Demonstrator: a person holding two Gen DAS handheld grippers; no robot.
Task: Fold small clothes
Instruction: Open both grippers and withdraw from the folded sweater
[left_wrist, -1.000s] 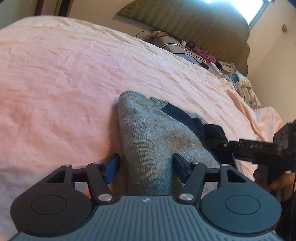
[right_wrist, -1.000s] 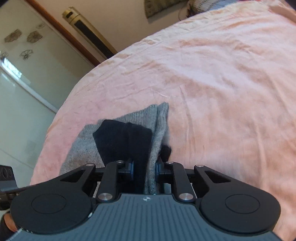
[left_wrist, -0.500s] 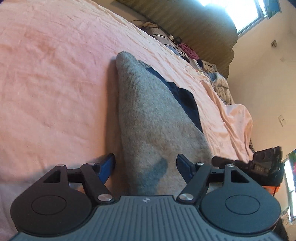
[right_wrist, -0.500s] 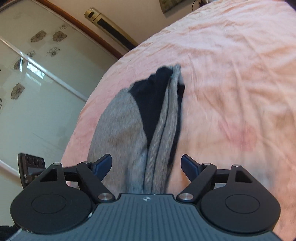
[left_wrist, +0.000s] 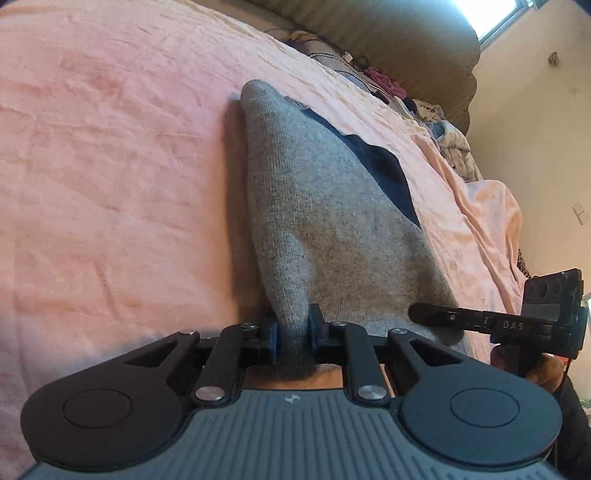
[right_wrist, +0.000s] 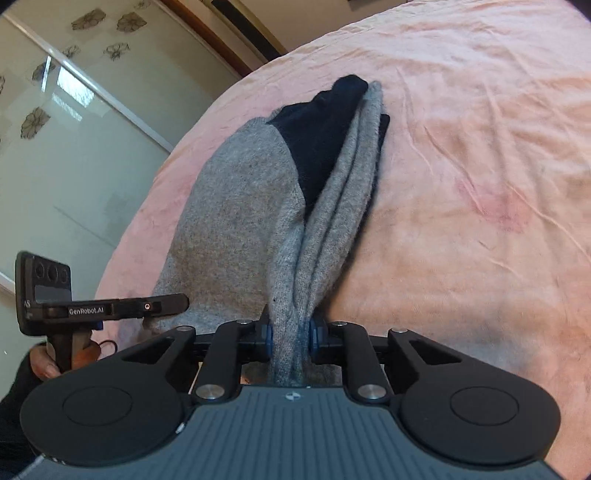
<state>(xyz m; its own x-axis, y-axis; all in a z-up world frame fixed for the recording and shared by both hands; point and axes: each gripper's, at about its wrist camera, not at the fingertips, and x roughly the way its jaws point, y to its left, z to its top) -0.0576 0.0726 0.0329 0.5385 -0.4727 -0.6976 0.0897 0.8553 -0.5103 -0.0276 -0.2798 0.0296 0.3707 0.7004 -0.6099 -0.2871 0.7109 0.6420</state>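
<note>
- A grey knitted garment (left_wrist: 325, 221) lies on the pink bedsheet (left_wrist: 110, 166), stretched lengthwise away from both cameras; its far end is rounded
- A dark navy panel (right_wrist: 317, 144) shows on its upper far part
- Its right side is gathered into long ribbed folds (right_wrist: 332, 221)
- Both near corners are bunched and pinched, lifted slightly off the sheet

Pink bedsheet (left_wrist: 110, 166) lies bare from nine to twelve o'clock of the grey garment (left_wrist: 325, 221). Clothes pile (left_wrist: 443, 136) obstructs at one o'clock.
</note>
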